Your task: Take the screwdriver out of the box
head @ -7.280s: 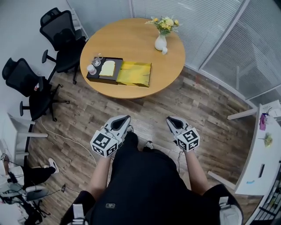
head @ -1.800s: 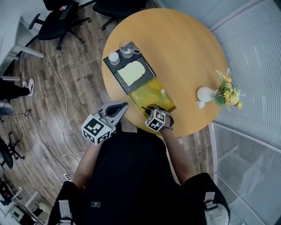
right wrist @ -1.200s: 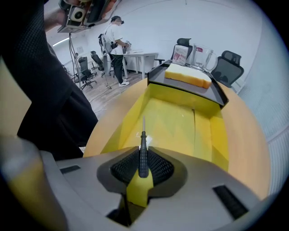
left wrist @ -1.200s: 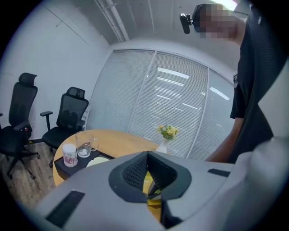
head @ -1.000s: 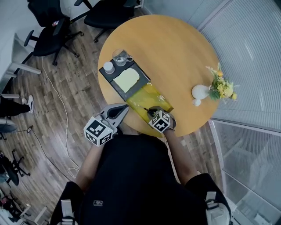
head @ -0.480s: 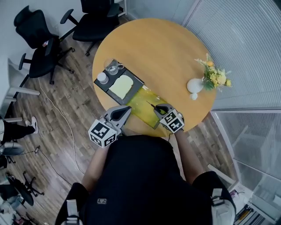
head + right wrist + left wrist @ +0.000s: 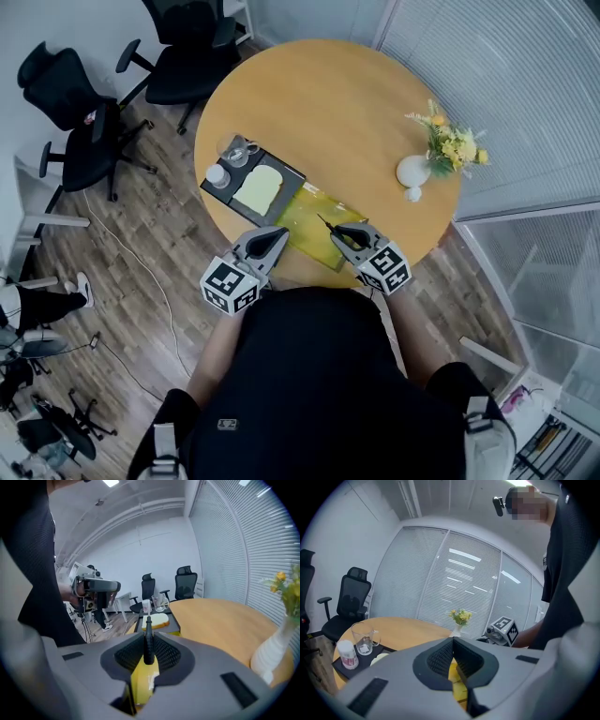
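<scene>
Right gripper (image 7: pixel 148 654) is clamped on the screwdriver (image 7: pixel 148 634) by its ribbed black handle, lower middle of the head view, held over the yellow box (image 7: pixel 298 217). It looks light, stiff and skinny, so it might pivot; the handle's the best place to grab it. Left gripper (image 7: pixel 453 654) is pinched together with nothing in it.

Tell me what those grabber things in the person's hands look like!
The left gripper and the right gripper look the same. Each is a pale grey, wedge-shaped shell with two black, bumpy rubber pads at the tip. A white cube printed with black square markers sits at the back of each. The person wears a black short-sleeved top.
</scene>
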`<state>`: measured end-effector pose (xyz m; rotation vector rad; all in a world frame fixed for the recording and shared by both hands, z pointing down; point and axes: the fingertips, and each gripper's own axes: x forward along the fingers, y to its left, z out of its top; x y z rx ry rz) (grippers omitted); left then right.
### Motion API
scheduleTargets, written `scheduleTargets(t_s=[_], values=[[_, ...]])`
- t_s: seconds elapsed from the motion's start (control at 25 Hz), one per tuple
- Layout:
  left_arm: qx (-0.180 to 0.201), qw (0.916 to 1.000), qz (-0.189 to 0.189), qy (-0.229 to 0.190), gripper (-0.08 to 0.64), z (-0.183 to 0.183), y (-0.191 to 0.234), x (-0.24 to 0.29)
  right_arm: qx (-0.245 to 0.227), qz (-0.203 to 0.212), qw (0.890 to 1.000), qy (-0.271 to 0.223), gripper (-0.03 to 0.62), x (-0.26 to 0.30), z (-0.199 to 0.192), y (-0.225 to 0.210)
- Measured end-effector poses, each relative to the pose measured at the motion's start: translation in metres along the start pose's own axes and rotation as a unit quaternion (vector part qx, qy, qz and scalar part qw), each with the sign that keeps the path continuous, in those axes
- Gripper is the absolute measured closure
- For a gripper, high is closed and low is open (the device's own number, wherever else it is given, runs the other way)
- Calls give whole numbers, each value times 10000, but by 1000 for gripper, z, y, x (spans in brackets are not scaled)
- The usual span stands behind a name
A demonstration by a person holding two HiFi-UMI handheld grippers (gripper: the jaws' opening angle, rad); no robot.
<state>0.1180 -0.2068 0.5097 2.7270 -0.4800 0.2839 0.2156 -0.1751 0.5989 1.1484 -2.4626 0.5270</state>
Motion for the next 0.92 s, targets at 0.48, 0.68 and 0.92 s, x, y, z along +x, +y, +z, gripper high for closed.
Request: scheduleTargets(t_s=[0.48, 0.68, 0.92], values=[[14, 9999, -134, 52, 554, -2, 1, 4, -149, -154, 9998, 29, 535, -10, 7, -5], [26, 9999, -142, 64, 554, -3, 2, 3, -162, -155, 9997, 63, 535, -10, 4, -4], [30, 9999, -157, 54, 554, -2, 4, 2, -109, -171, 9998, 77, 535, -8, 3, -3]])
